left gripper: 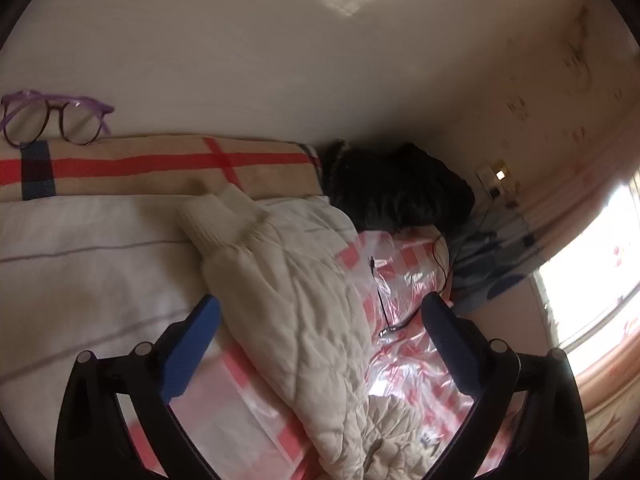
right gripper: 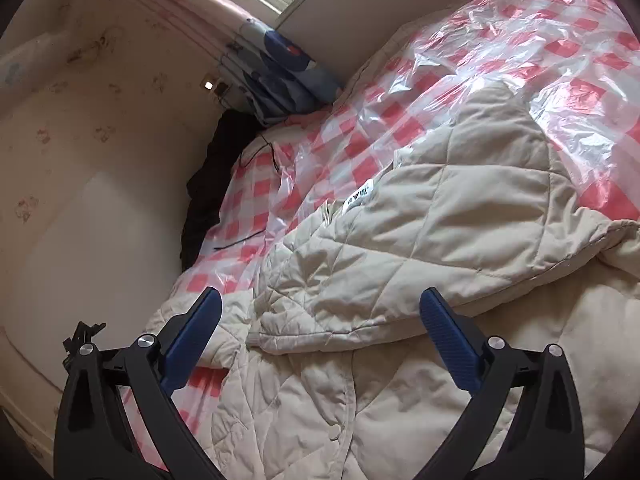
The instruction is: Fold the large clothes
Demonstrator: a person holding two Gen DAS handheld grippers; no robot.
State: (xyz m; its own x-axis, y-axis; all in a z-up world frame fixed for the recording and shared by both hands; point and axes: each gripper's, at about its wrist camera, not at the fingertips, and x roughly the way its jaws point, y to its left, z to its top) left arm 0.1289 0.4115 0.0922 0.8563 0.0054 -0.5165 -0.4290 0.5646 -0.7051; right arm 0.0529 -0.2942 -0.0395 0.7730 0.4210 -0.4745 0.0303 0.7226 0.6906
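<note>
Jacket [right gripper: 400,240], cream and quilted, lies across your checked plastic sheet [right gripper: 520,60] on the bed, its sleeve [left gripper: 280,288] between your left gripper [left gripper: 320,312]'s spread jaws; your right gripper [right gripper: 320,304] gapes empty above it.

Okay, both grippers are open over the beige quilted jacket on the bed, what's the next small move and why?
Probably lower the left gripper onto the sleeve lying between its open fingers and close just below the ribbed cuff. The sleeve stretches out away from the quilted jacket, while the right gripper hangs open over a part already folded across the body.
</note>
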